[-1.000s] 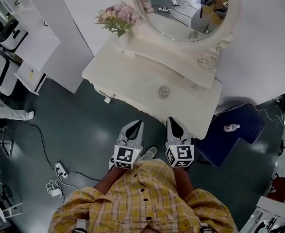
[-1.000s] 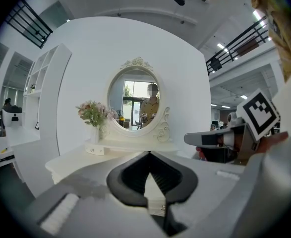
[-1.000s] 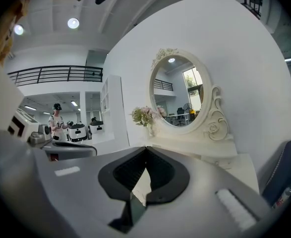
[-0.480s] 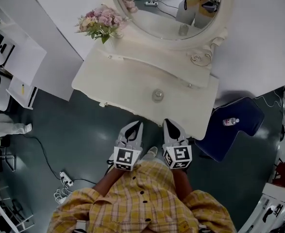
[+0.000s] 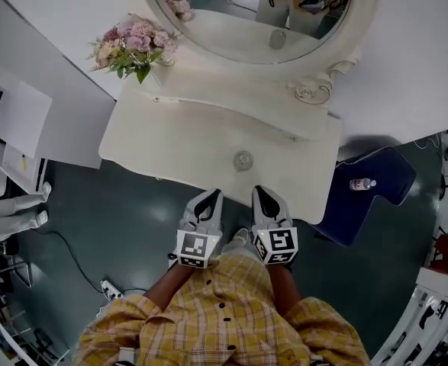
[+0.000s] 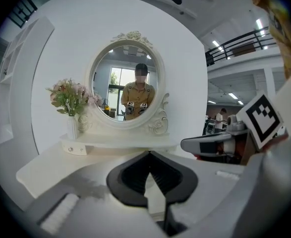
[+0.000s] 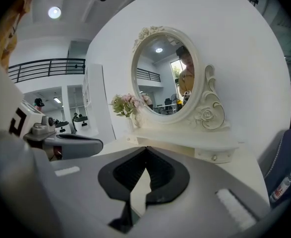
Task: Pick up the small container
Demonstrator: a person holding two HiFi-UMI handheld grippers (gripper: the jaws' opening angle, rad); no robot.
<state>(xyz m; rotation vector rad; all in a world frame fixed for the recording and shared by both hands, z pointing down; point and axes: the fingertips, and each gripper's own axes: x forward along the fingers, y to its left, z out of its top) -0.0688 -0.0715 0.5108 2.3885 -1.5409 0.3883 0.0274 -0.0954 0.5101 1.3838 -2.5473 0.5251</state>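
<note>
The small container [image 5: 243, 159], a round clear jar, stands on the cream vanity table [image 5: 155, 139] near its front edge. Both grippers hover side by side over the floor just short of that edge, pointing at the table. My left gripper [image 5: 213, 194] is shut with nothing between its jaws, slightly left of the jar. My right gripper [image 5: 259, 191] is shut and empty too, slightly right of it. In the left gripper view the closed jaws [image 6: 149, 155] face the mirror; in the right gripper view the closed jaws [image 7: 145, 150] do likewise. Neither gripper view shows the jar.
An oval mirror [image 5: 239, 21] rises at the table's back, with a vase of pink flowers [image 5: 132, 44] at its left corner. A dark blue chair [image 5: 376, 193] carrying a bottle [image 5: 362, 183] stands to the right. A power strip [image 5: 111, 288] lies on the floor at left.
The vanity table has slid left and lower in the head view, so the jar sits closer ahead of the grippers. Both grippers stay shut and side by side.
</note>
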